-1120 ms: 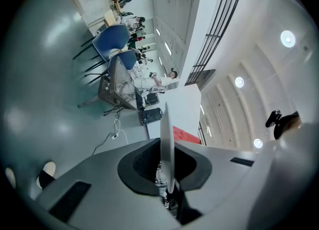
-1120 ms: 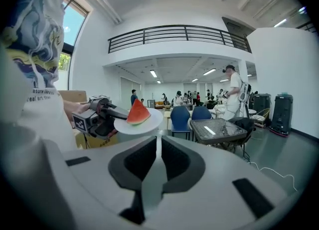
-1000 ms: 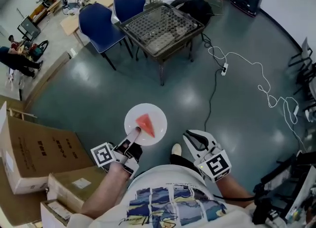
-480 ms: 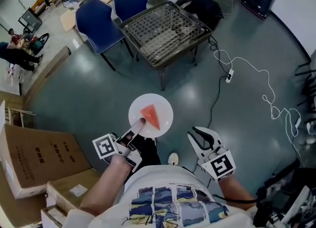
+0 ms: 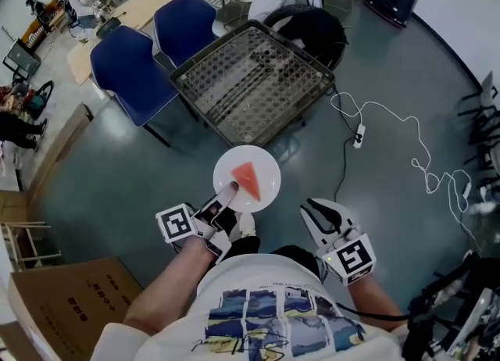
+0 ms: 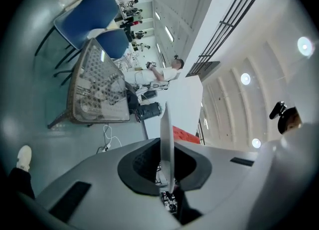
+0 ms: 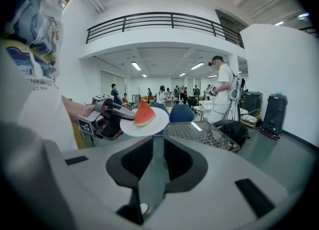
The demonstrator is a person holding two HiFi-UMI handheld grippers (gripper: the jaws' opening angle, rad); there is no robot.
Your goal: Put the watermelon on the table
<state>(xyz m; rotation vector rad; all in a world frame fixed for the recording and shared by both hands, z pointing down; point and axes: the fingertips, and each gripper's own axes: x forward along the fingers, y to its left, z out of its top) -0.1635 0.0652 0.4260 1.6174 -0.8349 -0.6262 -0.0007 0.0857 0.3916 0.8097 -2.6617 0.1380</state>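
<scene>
A red watermelon wedge (image 5: pixel 246 179) lies on a white plate (image 5: pixel 266 187). My left gripper (image 5: pixel 224 198) is shut on the plate's near rim and holds it level above the floor, just short of the wire-mesh table (image 5: pixel 250 78). In the left gripper view the plate (image 6: pixel 166 139) stands edge-on between the jaws, with the watermelon (image 6: pixel 185 135) behind it. My right gripper (image 5: pixel 314 211) hangs to the right of the plate, shut and empty. The right gripper view shows the plate (image 7: pixel 158 122), the wedge (image 7: pixel 144 115) and the left gripper (image 7: pixel 107 117) to the left of the table (image 7: pixel 202 133).
Two blue chairs (image 5: pixel 125 74) (image 5: pixel 183 23) stand left of the table, a black bag (image 5: pixel 312 27) behind it. A white cable with a power strip (image 5: pixel 358 134) trails on the floor at the right. A cardboard box (image 5: pixel 62 312) sits at lower left. People stand farther off.
Both grippers and the plate with the watermelon have moved forward toward the mesh table, which is now much nearer. The grip on the plate is unchanged.
</scene>
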